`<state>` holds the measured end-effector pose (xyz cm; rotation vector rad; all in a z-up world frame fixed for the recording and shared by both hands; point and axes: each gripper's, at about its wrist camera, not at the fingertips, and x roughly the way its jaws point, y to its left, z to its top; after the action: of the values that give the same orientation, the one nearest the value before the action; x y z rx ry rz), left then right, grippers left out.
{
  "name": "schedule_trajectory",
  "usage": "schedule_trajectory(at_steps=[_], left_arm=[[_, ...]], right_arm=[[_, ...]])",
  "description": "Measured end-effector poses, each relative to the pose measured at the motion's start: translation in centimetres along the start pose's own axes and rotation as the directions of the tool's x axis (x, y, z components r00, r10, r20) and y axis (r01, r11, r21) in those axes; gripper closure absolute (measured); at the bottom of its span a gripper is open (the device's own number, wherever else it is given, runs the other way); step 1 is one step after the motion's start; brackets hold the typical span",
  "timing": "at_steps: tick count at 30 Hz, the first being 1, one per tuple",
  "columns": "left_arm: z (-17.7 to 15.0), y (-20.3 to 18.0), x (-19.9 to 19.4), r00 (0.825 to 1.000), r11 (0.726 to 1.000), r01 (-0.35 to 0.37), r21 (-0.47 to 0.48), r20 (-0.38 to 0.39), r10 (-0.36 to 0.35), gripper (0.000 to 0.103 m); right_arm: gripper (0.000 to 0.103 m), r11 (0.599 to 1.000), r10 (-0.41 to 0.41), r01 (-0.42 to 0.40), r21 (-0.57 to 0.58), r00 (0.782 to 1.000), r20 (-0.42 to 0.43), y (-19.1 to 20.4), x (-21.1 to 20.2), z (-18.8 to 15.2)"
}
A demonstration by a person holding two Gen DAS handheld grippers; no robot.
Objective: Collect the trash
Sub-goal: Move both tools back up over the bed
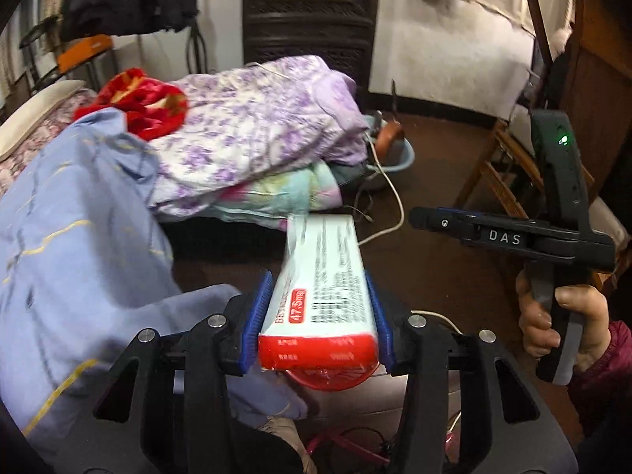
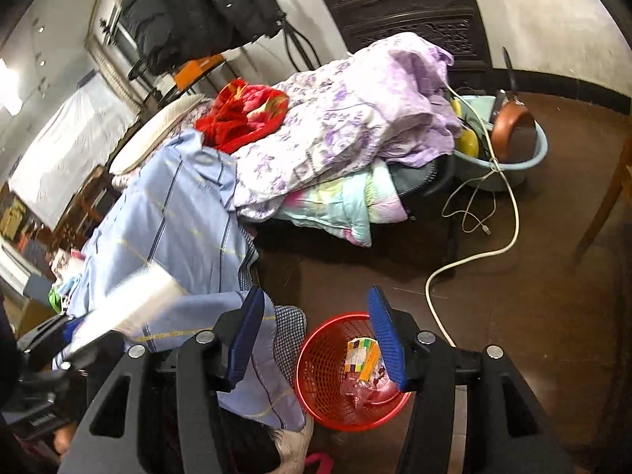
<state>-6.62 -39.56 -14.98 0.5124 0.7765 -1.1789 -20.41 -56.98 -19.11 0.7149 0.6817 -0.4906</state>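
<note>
My left gripper (image 1: pixel 318 276) is shut on a white medicine box with a red end (image 1: pixel 320 296), its blue pads pressing both long sides. Under the box peeks the rim of a red mesh basket (image 1: pixel 331 381). In the right wrist view that basket (image 2: pixel 320 379) stands on the dark floor and holds a yellow-green carton (image 2: pixel 361 355) and pink wrappers. My right gripper (image 2: pixel 316 292) hangs above it, open, with nothing between its pads. The left wrist view shows the right gripper (image 1: pixel 428 219) side-on at the right, held by a hand (image 1: pixel 561 328). The box (image 2: pixel 130 308) appears blurred at the lower left.
A bed at the left carries a blue sheet (image 2: pixel 177 221), a purple floral quilt (image 2: pixel 347 118) and a red blanket (image 2: pixel 245 110). A white cable (image 2: pixel 466 260) snakes over the floor. A blue basin (image 2: pixel 529 162) with a pan stands behind; a wooden chair (image 1: pixel 497 170) is at the right.
</note>
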Motion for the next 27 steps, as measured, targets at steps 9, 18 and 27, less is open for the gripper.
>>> schedule_trajectory(at_steps=[9, 18, 27], left_arm=[[0.5, -0.4, 0.1, 0.997, 0.997, -0.076, 0.016, 0.023, 0.076, 0.021], [0.1, 2.3, -5.2, 0.982, 0.988, -0.142, -0.063, 0.116, 0.148, 0.017], [-1.8, 5.7, -12.4, 0.941, 0.964, -0.209, -0.165, 0.233, 0.244, 0.01]], right_arm=[[0.049, 0.999, 0.028, -0.027, 0.038, 1.0, -0.014, -0.9, 0.5, -0.5], [0.048, 0.993, 0.078, -0.076, -0.091, 0.997, 0.016, 5.3, -1.8, 0.3], [0.039, 0.948, 0.148, -0.122, -0.294, 0.987, 0.069, 15.1, -6.0, 0.5]])
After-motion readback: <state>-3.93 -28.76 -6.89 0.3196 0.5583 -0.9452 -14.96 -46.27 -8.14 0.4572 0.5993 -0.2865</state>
